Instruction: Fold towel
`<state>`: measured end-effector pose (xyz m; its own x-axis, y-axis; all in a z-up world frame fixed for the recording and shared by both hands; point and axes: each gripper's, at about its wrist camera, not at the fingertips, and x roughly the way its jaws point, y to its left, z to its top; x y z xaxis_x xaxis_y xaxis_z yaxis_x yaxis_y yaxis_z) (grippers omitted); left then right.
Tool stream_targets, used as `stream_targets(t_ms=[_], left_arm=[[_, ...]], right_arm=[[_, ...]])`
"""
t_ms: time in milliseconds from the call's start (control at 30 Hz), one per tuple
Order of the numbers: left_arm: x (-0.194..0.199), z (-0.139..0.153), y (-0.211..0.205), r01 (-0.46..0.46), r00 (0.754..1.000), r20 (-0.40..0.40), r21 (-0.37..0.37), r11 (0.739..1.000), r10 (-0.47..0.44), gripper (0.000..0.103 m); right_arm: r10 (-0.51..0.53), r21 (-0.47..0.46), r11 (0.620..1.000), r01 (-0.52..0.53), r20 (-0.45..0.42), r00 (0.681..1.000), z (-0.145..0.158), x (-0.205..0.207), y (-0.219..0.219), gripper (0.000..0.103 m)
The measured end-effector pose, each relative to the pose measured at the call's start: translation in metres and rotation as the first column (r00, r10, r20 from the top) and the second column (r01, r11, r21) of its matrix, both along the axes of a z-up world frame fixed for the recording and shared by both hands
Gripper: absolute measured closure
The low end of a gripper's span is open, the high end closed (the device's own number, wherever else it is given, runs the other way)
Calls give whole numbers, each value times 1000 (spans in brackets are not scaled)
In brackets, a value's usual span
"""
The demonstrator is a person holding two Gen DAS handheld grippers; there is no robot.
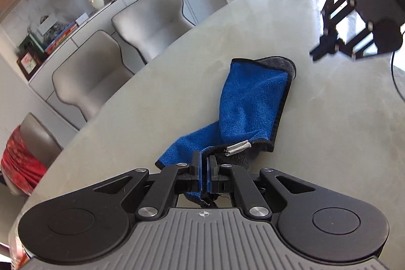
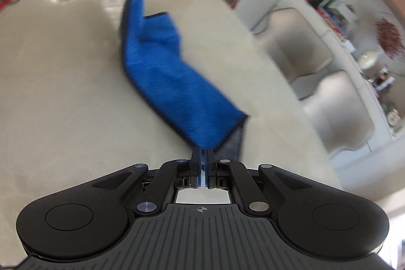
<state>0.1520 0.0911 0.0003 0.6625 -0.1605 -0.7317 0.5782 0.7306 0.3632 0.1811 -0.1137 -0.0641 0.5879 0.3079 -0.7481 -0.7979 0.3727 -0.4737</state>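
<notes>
From the left wrist view, the towel is a fluffy blue microfibre cloth with a dark bound edge and a grey reverse, lying rumpled and partly doubled over on the smooth, pale stone-like table. A small white tag sticks out near its closer end. The left gripper has its black fingers pressed together, pinching the towel's near corner, blue cloth showing between the pads. The right gripper hovers above the table beyond the towel's far end, its jaws looking closed and empty. From the right wrist view, blurred, the towel stretches as a twisted band across the table, and the right gripper has fingers pressed together just at the towel's nearest end; whether cloth sits between them I cannot tell.
</notes>
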Motion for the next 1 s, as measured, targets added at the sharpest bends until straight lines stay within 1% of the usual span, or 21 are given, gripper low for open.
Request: stream_targets(t_ms=[67,100,167,267,367,400,467,500,533,667,733,800,900,967,1000], left_arm=[[1,-1,4,-5,1000,-3,-6,1000,5,100],[1,-2,6,-6,1000,-5,-9,1000,6,100],[-1,-5,9,-6,1000,-10,-12,1000,6,100],[0,-8,11,-1,1000,-20,-20,1000,0,100],[1,-11,13,5,999,-31,-28,1000,-6,100],[2,-13,13,6,999,-36,-28,1000,-7,100],[4,-15,13,6,999,-43,-29,1000,-7,100],[4,-17,13,4,999,-47,-29,1000,-5,100],[4,-18,13,2,999,-50,-28,1000,-4,100],[3,-24,14,-1,998,-66,-28,1000,-1,98],[3,-26,15,-1,997,-73,-23,1000,-1,96],[2,-29,15,-3,997,-83,-16,1000,1,95],[0,-32,14,9,996,-93,-4,1000,-9,95],[-1,-35,12,21,995,-100,9,1000,-20,95],[-1,-37,12,25,994,-104,17,1000,-24,95]], right_arm=[[44,-55,998,-42,25,999,-20,1,15,102],[59,-74,996,-56,40,997,-24,1,19,101],[106,-155,983,-94,72,992,-40,4,29,101],[146,-236,964,-120,95,985,-58,7,34,100],[158,-265,956,-125,105,982,-67,9,33,99],[160,-267,955,-127,105,982,-68,10,33,97],[171,-272,953,-135,115,978,-70,12,33,83],[178,-275,951,-139,119,977,-71,12,33,72],[187,-278,950,-146,125,974,-72,13,33,70],[212,-274,946,-176,110,971,-72,11,37,70],[222,-285,942,-180,124,967,-76,11,40,70],[228,-297,938,-179,141,963,-79,11,42,71],[204,-281,946,-160,135,970,-78,15,44,72],[158,-236,962,-135,79,984,-71,23,44,76],[138,-218,968,-123,57,989,-68,26,44,86]])
